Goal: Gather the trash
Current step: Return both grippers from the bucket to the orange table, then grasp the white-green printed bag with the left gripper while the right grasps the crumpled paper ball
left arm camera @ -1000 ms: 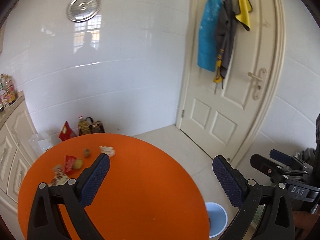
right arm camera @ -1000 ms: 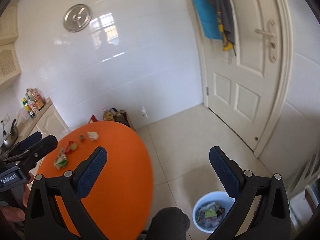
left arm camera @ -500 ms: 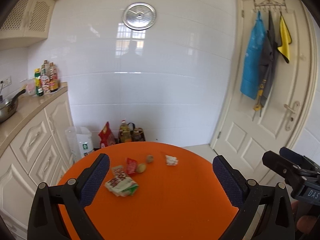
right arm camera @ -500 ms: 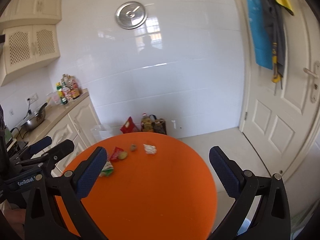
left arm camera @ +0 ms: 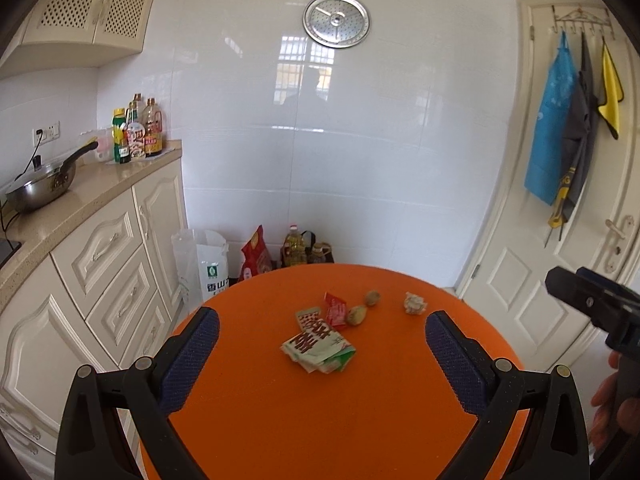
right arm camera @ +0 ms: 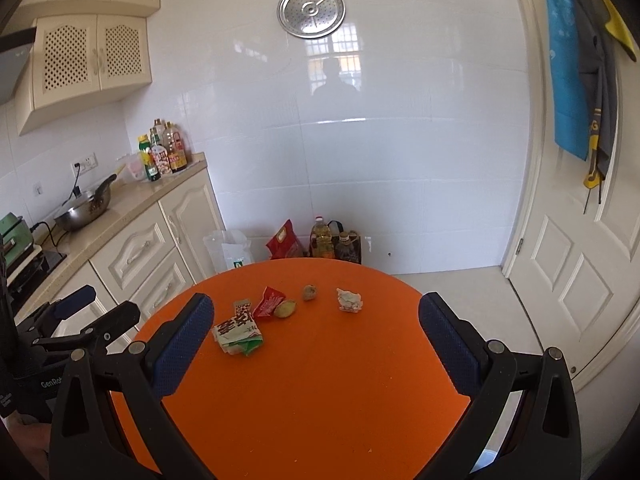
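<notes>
Trash lies on the far half of a round orange table (left arm camera: 320,420): a green-and-white wrapper (left arm camera: 318,348) (right arm camera: 237,334), a red wrapper (left arm camera: 335,310) (right arm camera: 269,302), two small brownish scraps (left arm camera: 357,315) (right arm camera: 285,309), and a crumpled white paper (left arm camera: 415,303) (right arm camera: 349,300). My left gripper (left arm camera: 322,364) is open and empty, held above the table's near side, short of the trash. My right gripper (right arm camera: 316,344) is open and empty too, also short of the trash. The right gripper also shows at the right edge of the left wrist view (left arm camera: 592,304).
A cream cabinet with a countertop (left arm camera: 80,216) runs along the left, carrying a wok (left arm camera: 40,184) and bottles (left arm camera: 136,132). Bags and oil bottles (left arm camera: 296,248) stand on the floor behind the table. A white door (right arm camera: 580,240) with hung cloths is at the right.
Both views have swung left from the door and the floor bin towards the table. The trash now sits centred ahead of both grippers. Both stayed open.
</notes>
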